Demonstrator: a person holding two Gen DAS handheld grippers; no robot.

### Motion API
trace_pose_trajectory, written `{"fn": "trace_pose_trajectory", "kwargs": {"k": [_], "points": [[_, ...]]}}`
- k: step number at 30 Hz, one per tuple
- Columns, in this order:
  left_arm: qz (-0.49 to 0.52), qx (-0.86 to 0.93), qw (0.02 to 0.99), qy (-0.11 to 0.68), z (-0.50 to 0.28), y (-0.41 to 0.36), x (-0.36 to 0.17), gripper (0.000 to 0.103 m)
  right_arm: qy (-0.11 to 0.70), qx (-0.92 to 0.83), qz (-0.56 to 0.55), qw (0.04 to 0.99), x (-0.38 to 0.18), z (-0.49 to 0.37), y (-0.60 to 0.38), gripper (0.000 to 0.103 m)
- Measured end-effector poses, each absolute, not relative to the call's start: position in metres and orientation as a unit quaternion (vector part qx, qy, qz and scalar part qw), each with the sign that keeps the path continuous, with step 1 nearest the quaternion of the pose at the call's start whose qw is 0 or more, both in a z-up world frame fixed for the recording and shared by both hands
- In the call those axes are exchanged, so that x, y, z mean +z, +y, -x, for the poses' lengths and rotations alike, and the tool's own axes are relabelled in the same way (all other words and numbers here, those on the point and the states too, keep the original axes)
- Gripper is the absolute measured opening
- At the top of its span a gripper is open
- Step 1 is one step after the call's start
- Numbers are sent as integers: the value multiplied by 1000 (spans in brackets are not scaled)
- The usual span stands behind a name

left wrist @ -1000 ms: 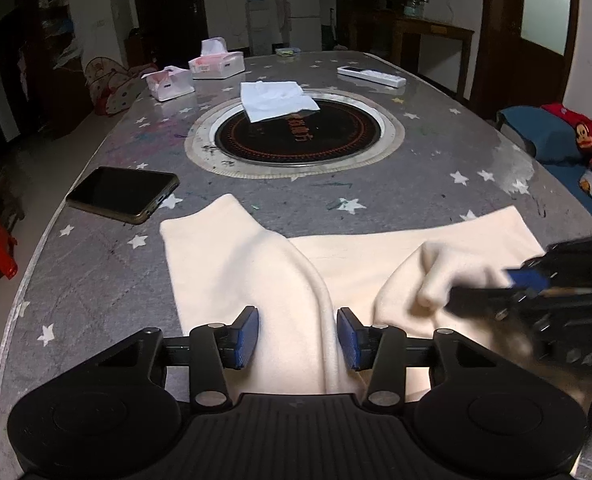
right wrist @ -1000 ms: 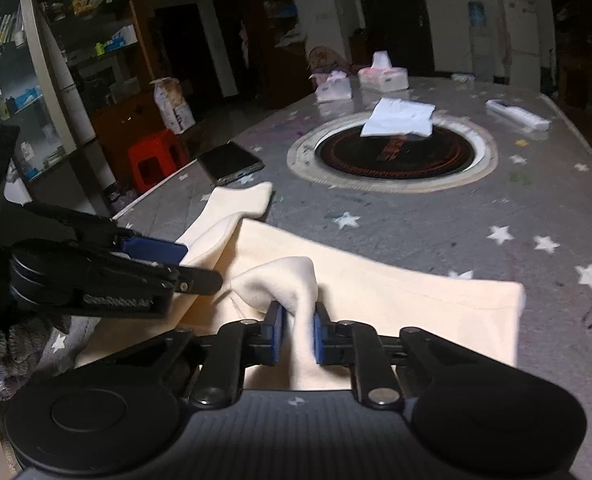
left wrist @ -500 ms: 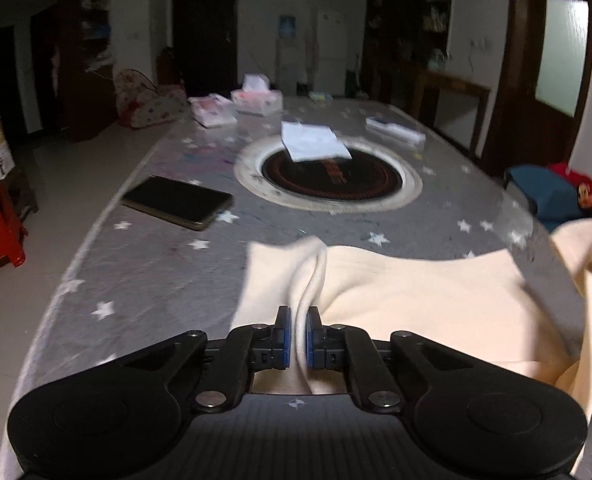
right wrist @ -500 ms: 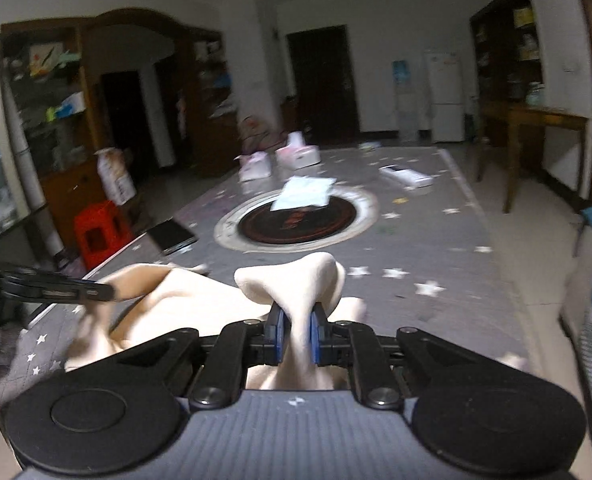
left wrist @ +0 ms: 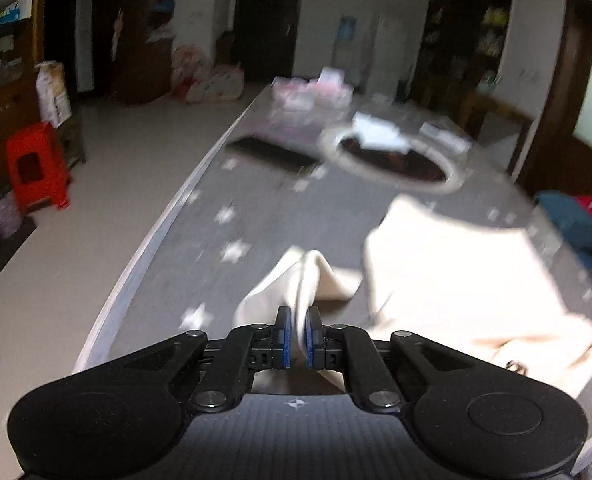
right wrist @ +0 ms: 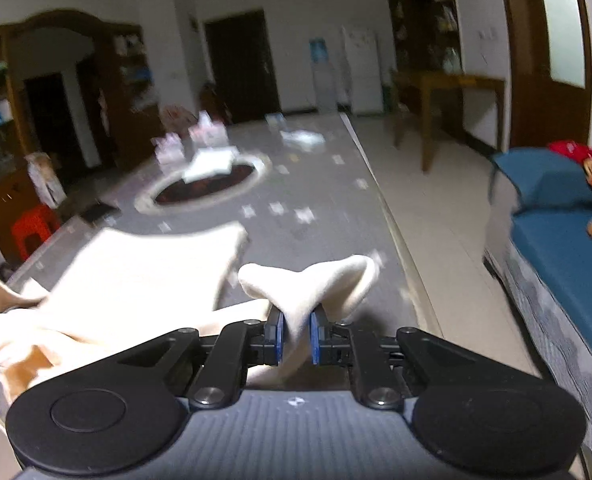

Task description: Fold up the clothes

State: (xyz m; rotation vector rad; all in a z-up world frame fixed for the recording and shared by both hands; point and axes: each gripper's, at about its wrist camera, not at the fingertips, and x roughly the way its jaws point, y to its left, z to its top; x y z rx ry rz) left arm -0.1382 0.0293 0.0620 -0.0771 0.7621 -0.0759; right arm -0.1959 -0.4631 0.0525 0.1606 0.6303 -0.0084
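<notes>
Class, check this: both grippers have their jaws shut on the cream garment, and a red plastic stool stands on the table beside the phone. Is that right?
One error: the red plastic stool stands on the floor left of the table, as the left wrist view shows. Left gripper and right gripper are each shut on the cream garment.

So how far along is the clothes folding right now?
Early on. Nothing looks folded yet: the cream garment lies loosely spread on the starry table. In hand: the left gripper and right gripper each pinch a bunch of its cloth. Left: the folds themselves.
</notes>
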Motion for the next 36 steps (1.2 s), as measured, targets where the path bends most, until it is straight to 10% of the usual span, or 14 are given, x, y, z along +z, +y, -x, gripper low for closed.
{"fn": "trace_pose_trajectory", "kwargs": {"k": [6,21,33,36], "points": [[17,-10,920,390,139,40,58,34,329,-22,-74,941,50,200,-474,39],[-61,-89,932,347,54,-34,87,54,336,64,-35,939,63,130,-446,39],[-83,-135,915,372,-31,-91,34,49,377,130,-20,917,41,45,-407,39],[-72,-149,911,377,-42,-97,28,28,384,135,-16,913,37,34,-404,39]]}}
